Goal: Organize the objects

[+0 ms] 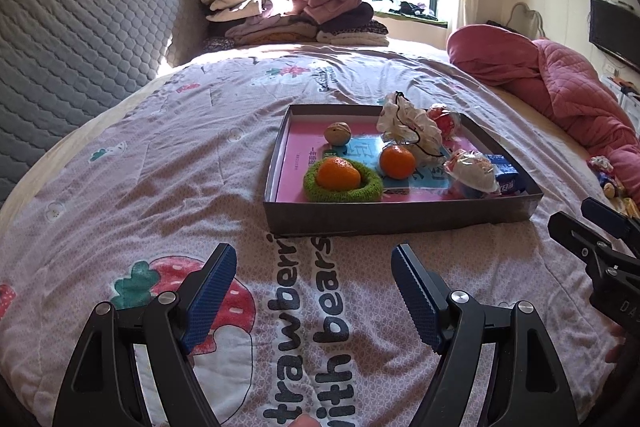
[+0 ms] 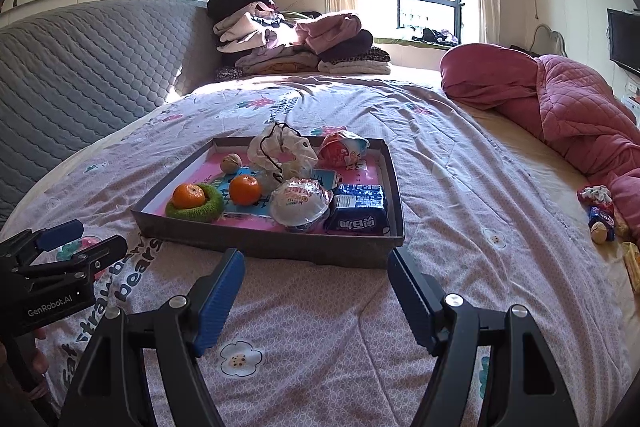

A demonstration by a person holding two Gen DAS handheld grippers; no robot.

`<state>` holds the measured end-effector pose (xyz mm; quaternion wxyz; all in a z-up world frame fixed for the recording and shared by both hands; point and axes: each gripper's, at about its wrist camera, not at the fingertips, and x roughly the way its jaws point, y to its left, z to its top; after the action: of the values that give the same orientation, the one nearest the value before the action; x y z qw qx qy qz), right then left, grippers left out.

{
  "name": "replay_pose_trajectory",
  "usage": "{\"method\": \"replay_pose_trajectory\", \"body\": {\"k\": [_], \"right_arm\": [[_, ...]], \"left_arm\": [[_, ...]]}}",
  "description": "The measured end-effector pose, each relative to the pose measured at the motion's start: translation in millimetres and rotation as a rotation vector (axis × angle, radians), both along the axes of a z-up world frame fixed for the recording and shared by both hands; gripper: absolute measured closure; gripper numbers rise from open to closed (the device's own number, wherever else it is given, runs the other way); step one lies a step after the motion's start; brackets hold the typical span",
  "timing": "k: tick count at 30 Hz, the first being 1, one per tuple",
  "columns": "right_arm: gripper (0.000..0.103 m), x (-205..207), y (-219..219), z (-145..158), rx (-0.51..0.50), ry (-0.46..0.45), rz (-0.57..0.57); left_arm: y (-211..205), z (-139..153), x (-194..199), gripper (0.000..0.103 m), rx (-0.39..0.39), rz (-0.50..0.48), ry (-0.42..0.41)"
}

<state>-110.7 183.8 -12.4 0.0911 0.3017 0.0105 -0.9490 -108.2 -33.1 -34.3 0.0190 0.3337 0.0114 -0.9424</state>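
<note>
Pink printed quilt (image 1: 160,155) spreads under a shallow grey tray (image 2: 256,243) holding two oranges (image 2: 245,189), one nested in a green knitted ring (image 2: 208,207), plus wrapped snacks (image 2: 298,203). Left gripper (image 1: 312,283) and right gripper (image 2: 316,287) hover near the tray, both spread and holding nothing.

The bedspread (image 1: 200,155) carries large dark printed words, partly cut off, reading "strawberri" and "with bears". The left gripper (image 2: 76,247), seen from the right wrist view, has "GenRobot.AI" in white on its black body. A blue snack packet (image 2: 358,213) in the tray (image 2: 272,247) shows white Chinese characters, seen upside down. The tray's pink lining has print too small to read.
</note>
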Motion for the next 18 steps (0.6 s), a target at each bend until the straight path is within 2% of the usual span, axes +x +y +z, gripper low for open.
{"method": "replay_pose_trajectory", "body": {"k": [9, 18], "right_arm": [[0.03, 3.1, 3.3, -15.7, -0.022, -0.023, -0.018], [0.03, 0.6, -0.5, -31.2, 0.016, -0.048, -0.017]], "left_arm": [[1.5, -15.3, -0.8, 0.022, 0.005, -0.013, -0.019], [2.6, -29.9, -2.8, 0.022, -0.005, -0.019, -0.038]]}}
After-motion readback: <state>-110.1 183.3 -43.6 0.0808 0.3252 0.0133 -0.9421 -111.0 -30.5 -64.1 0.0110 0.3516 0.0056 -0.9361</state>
